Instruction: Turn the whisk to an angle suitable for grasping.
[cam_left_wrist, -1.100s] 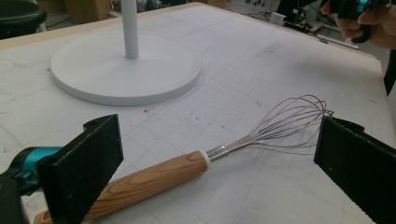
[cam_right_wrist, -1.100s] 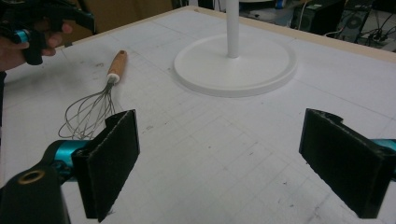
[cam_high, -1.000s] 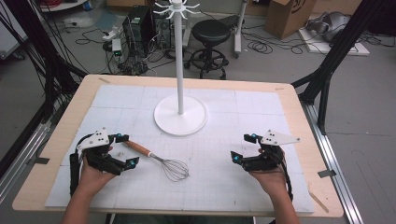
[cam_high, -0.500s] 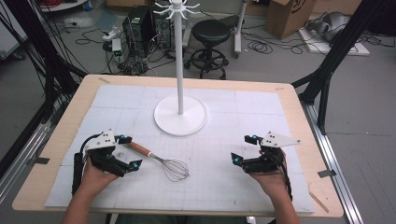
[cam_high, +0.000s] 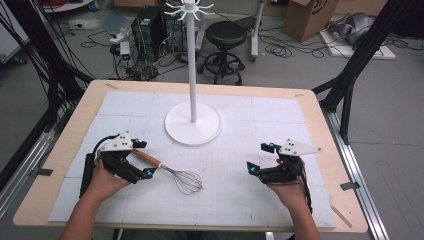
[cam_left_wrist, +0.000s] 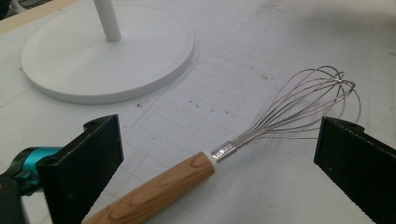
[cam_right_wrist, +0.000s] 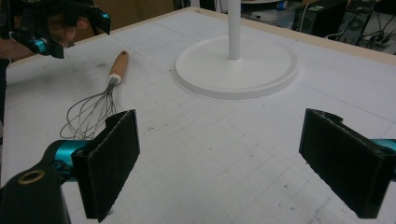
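A whisk (cam_high: 172, 172) with a wooden handle and wire loops lies on the white mat, left of centre. My left gripper (cam_high: 145, 159) is open, with its jaws on either side of the handle's near end. In the left gripper view the handle (cam_left_wrist: 159, 186) runs up between the two black jaws of the left gripper (cam_left_wrist: 219, 135), and the wire loops (cam_left_wrist: 303, 100) lie beyond. My right gripper (cam_high: 257, 158) stands open and empty at the right of the mat. The right gripper (cam_right_wrist: 222, 123) looks toward the whisk (cam_right_wrist: 93, 109) and the left gripper (cam_right_wrist: 70, 28).
A white stand (cam_high: 193, 122) with a round base and a tall pole stands at the back centre of the table (cam_high: 320, 130); hooks (cam_high: 189, 7) ring its top. Its base also appears in both gripper views (cam_left_wrist: 107, 56) (cam_right_wrist: 236, 67). A stool and cables are on the floor beyond.
My left gripper has shifted slightly forward and right, so the whisk handle now lies between its jaws. The right gripper has barely moved. The whisk has not moved.
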